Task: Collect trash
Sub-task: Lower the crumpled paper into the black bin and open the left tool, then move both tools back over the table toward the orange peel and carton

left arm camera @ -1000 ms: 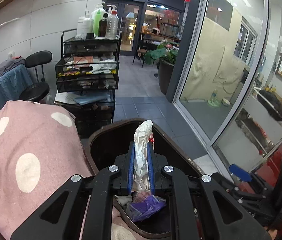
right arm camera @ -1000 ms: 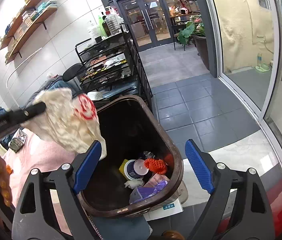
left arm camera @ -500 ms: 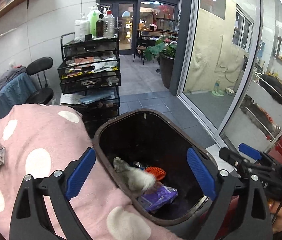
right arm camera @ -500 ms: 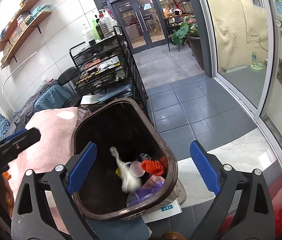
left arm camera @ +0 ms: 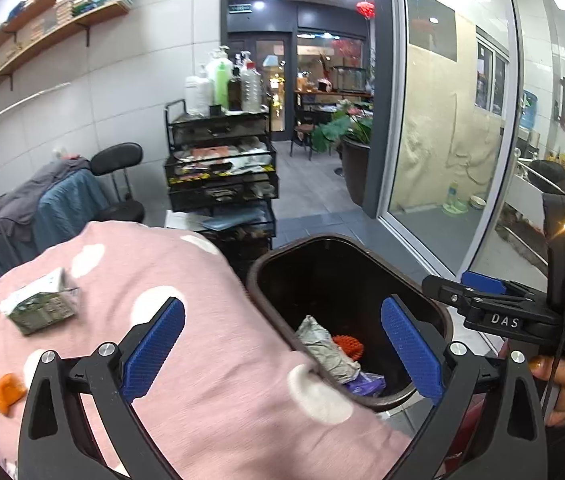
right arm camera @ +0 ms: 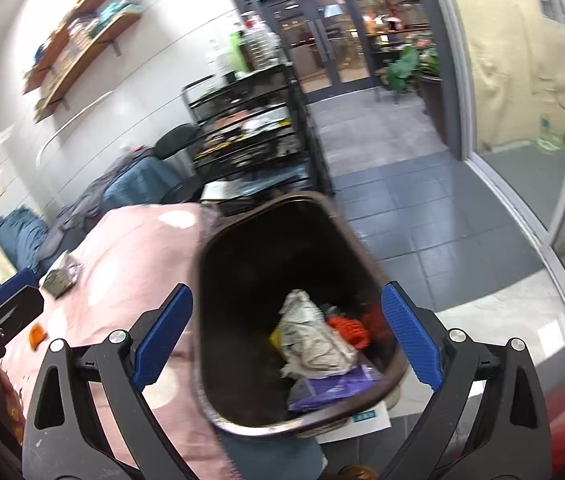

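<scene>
A dark brown trash bin (left arm camera: 434,304) stands beside a pink, white-dotted blanket (left arm camera: 186,360). In the bin lie a crumpled white wrapper (left arm camera: 324,346), an orange piece and a purple wrapper; they also show in the right wrist view, wrapper (right arm camera: 310,338), bin (right arm camera: 210,360). On the blanket lie a small green carton (left arm camera: 40,304) and an orange scrap (left arm camera: 8,392). My left gripper (left arm camera: 282,356) is open and empty over the blanket edge by the bin. My right gripper (right arm camera: 286,344) is open and empty above the bin.
A black wire cart (left arm camera: 222,172) with bottles on top stands behind the bin. A black chair (left arm camera: 118,184) draped with clothes is at left. Glass doors (left arm camera: 454,120) and grey tiled floor lie to the right. A potted plant (left arm camera: 352,148) stands farther back.
My left gripper opened and let go of the white wrapper, which fell into the bin. The left gripper has since swung left over the blanket. The right gripper stays open above the bin.
</scene>
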Motion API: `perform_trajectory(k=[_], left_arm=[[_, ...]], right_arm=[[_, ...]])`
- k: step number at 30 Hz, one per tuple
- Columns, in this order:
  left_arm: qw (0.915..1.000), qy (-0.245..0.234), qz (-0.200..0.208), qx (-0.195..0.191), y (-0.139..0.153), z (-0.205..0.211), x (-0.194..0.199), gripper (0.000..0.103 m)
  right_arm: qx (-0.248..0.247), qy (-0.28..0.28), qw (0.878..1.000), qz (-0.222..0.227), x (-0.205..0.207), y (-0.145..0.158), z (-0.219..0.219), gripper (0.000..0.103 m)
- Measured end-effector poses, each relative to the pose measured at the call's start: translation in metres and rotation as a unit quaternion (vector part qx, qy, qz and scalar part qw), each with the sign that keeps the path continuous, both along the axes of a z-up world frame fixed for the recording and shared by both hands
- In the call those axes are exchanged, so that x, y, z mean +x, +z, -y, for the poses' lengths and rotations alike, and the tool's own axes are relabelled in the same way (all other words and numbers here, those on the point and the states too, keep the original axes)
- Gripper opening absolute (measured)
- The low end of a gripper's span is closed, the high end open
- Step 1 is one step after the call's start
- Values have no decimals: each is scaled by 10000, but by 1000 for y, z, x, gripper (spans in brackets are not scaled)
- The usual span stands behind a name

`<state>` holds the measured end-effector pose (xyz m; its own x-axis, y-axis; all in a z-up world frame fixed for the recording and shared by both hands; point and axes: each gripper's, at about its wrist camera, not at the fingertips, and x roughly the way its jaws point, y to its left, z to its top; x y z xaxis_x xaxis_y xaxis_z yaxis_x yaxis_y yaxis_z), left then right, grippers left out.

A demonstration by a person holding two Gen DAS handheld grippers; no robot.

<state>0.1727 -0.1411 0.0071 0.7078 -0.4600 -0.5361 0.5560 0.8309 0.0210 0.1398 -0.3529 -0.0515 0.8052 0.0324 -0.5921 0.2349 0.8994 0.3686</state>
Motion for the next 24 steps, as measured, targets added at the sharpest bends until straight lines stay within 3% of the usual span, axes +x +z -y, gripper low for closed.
perform_trajectory(k=[12, 18, 24], left_arm=[[9944, 1038, 210, 7, -1, -87, -16, 98], [9877, 1557, 169, -9, -5, -137, -20, 98], [9790, 2031, -123, -110, -18, -196, -17, 98]], right_arm=[[12, 1391, 9901, 193, 34, 26, -87, 94], [79, 2186, 9756, 207, 56, 36, -141, 94], [18, 2763, 9609, 194, 80, 42, -191, 94]])
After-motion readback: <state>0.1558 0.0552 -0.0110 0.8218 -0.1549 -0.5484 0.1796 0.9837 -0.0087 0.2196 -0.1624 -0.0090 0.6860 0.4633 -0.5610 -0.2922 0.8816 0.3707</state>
